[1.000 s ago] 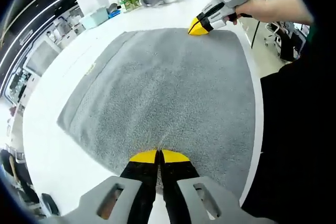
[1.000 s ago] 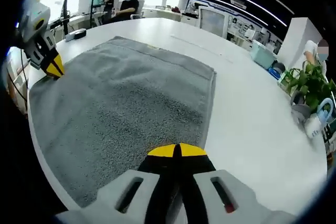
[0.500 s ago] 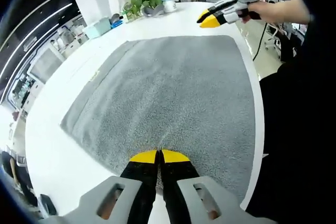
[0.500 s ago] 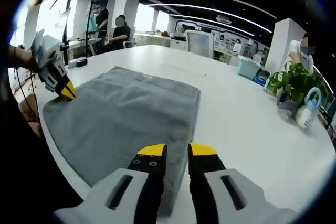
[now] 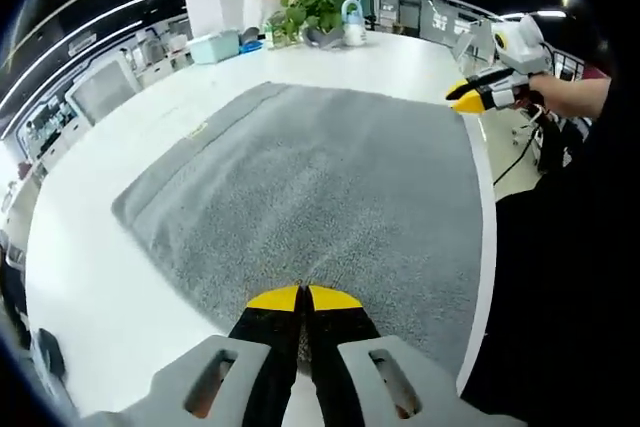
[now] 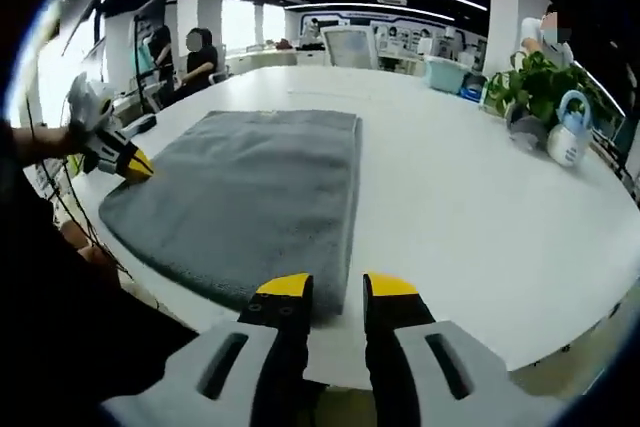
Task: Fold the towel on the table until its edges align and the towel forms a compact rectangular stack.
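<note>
Pinching the near edge of the grey towel (image 5: 320,187), spread flat on the white table (image 6: 480,197): left gripper (image 5: 304,298), jaws pressed together. Right gripper (image 6: 338,287), jaws spread, off the cloth, presumably lining up for its corner.

The grey fuzzy towel (image 5: 320,187) lay spread flat across the frame's middle on the white table (image 5: 90,277), seemingly unfolded.
</note>
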The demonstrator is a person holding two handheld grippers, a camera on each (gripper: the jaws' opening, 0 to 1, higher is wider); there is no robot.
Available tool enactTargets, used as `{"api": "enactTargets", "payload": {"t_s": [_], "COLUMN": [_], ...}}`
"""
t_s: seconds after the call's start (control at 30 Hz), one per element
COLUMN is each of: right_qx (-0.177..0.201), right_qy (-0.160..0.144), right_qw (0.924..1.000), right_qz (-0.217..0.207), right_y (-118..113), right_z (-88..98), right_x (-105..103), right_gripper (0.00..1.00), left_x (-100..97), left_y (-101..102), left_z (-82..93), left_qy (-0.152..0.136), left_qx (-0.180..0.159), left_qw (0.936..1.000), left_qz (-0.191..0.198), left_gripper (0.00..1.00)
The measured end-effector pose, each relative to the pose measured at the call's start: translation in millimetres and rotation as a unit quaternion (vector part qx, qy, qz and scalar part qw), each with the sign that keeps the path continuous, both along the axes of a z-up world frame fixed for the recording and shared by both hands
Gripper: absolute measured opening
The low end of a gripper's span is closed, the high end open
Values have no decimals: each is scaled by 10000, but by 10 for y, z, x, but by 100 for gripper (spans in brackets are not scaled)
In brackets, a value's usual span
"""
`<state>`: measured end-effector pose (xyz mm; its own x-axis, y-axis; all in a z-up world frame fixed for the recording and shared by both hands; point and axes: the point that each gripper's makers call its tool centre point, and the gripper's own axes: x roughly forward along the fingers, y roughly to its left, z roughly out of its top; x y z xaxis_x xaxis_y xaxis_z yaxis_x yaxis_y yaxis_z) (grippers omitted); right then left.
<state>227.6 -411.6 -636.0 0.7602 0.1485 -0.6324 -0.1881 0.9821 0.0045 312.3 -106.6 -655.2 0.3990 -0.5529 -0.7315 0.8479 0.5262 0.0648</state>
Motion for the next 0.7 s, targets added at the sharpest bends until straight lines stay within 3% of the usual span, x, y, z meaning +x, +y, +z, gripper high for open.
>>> {"api": "enactTargets", "payload": {"t_s": [0.07, 0.17, 0.2, 0.27, 0.37, 0.43, 0.5, 0.57, 0.63, 0.7], "right_qx": [7, 109, 67, -116, -265, -605, -1130, -1635, -1952, -2025], "right_qy": [275, 311, 306, 238, 310, 364, 248, 216, 253, 371], "right_qw": [9996, 9995, 9995, 9991, 9976, 9942, 9856, 9716, 9582, 9511], "right_qz": [-75, -22, 40, 320, 562, 810, 1230, 1698, 2075, 2304], "right_y": [-25, 10, 37, 87, 173, 195, 218, 262, 305, 348], "right_z": [-70, -97, -96, -91, -97, -107, -71, -48, -61, -100], "right_x": [-106, -174, -203, -219, -244, -240, -196, -175, -164, -164], "right_gripper": [15, 12, 12, 16, 16, 16, 14, 10, 9, 9], "left_x": [-18, -16, -27, -80, -223, -370, -567, -673, -782, -844], "left_y": [3, -1, -3, 53, 40, 14, 16, 16, 2, 49], "left_z": [-7, 13, 33, 95, 285, 331, 300, 263, 191, 96], "left_qy": [-72, -148, -24, 11, -278, -298, -229, -332, -274, -205], "left_qx": [-52, -352, -657, -748, -954, -998, -813, -632, -492, -129], "left_qw": [10000, 9992, 9974, 9966, 9950, 9943, 9948, 9954, 9955, 9962], "left_qz": [-37, 83, 295, 341, 60, -245, -568, -646, -759, -832], "left_gripper": [2, 3, 3, 7, 14, 18, 19, 18, 18, 18]}}
